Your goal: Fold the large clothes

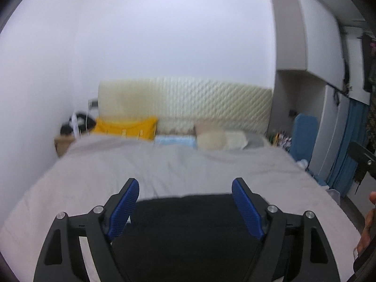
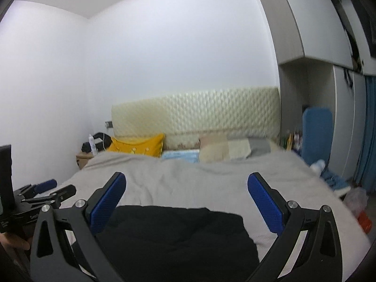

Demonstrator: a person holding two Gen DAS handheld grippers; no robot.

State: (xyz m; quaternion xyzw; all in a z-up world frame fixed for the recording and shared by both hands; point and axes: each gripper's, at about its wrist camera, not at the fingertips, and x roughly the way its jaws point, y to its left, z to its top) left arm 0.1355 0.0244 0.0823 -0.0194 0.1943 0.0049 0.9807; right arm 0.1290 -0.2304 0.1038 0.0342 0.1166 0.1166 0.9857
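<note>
A black garment [image 1: 188, 230] lies flat on the grey bedspread [image 1: 164, 164] at the near end of the bed; it also shows in the right wrist view [image 2: 178, 239]. My left gripper [image 1: 185, 185] is open and empty, held above the garment's far edge. My right gripper [image 2: 186, 181] is open and empty, above the bedspread [image 2: 188, 178] just past the garment's far edge. The left gripper shows at the left edge of the right wrist view [image 2: 44, 192]. The garment's near part is hidden under the grippers.
Pillows lean on a cream quilted headboard [image 1: 185, 98]: a yellow one [image 1: 127, 127], a light blue one [image 1: 176, 141], cream ones [image 1: 221, 141]. A nightstand [image 1: 62, 143] stands at the left. A grey wardrobe [image 1: 305, 47] and blue items [image 2: 317, 134] stand at the right.
</note>
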